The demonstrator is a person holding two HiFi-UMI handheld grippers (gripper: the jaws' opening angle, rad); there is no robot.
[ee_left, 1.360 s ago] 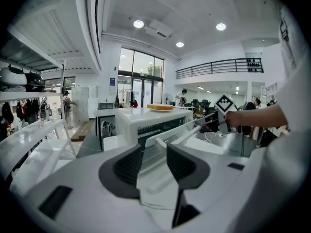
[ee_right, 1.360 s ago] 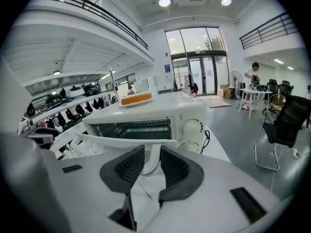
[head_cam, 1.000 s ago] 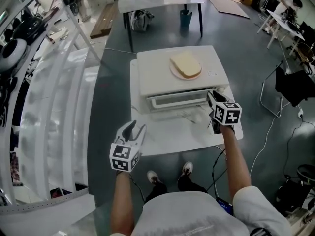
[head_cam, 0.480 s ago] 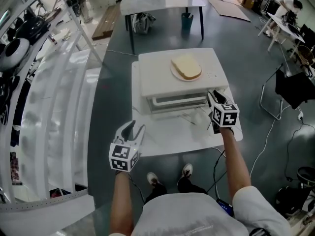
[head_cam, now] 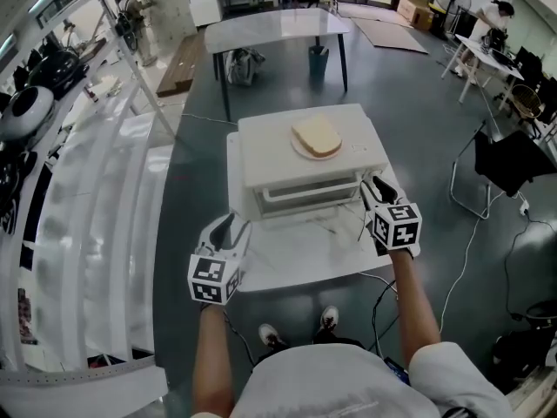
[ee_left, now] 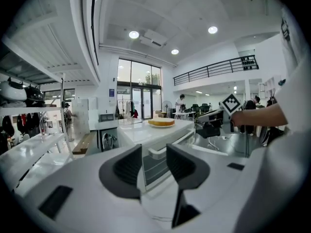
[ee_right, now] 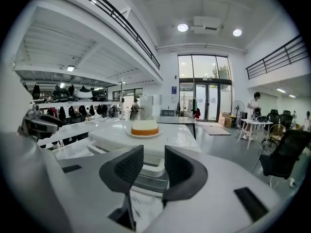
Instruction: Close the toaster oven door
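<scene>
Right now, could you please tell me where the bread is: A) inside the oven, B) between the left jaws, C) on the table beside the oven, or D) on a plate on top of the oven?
D: the bread lies on a plate atop the oven.

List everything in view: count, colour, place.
toaster oven: one, white, on near table
plate: one, white, atop oven
bread slice: one, pale tan, on plate
near table: one, white, centre foreground
far table: one, white, behind oven
bin: one, dark, by far table
chair: one, black, far right
left gripper: one, white, left of oven, fingers apart, empty
right gripper: one, white, at oven's right front, fingers have just been opening, nothing between them
</scene>
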